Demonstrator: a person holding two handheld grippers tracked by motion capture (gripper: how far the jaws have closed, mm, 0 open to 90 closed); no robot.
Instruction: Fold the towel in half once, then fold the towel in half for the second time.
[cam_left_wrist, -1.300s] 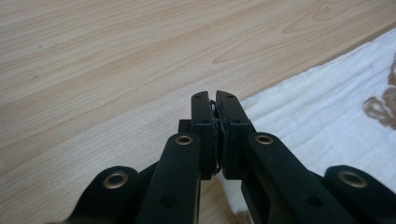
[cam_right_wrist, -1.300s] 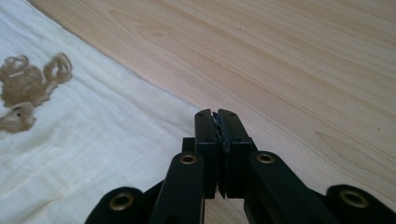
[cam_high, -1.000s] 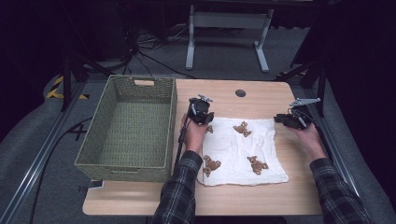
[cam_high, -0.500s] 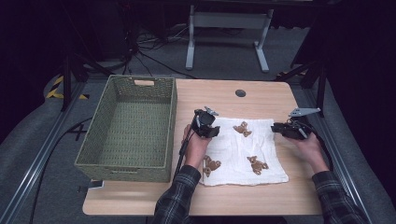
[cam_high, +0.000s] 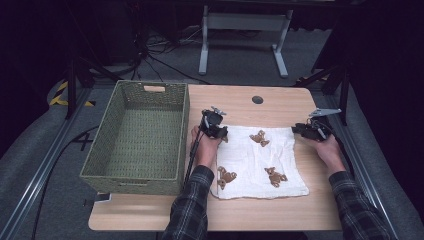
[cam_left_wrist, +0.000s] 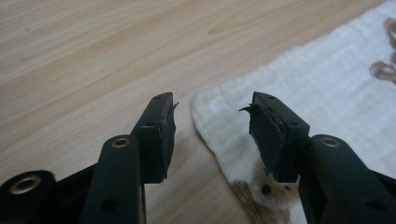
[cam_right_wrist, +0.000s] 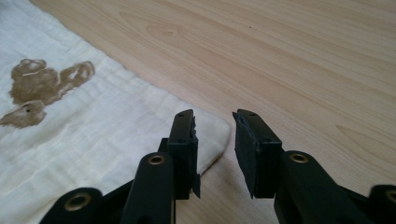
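The left gripper (cam_left_wrist: 212, 133) stands with jaws wide apart, straddling the far left corner of the white cloth (cam_left_wrist: 327, 88); nothing is gripped. The right gripper (cam_right_wrist: 215, 144) is likewise parted, narrower, its jaws either side of the cloth's far right corner. The step in hand looks like seizing both far corners. Next, each pair of jaws must drop and close on its corner. The cloth lies flat on the wooden table (cam_high: 280, 102), its long axis running gripper to gripper, right of the wicker basket (cam_high: 142, 137).
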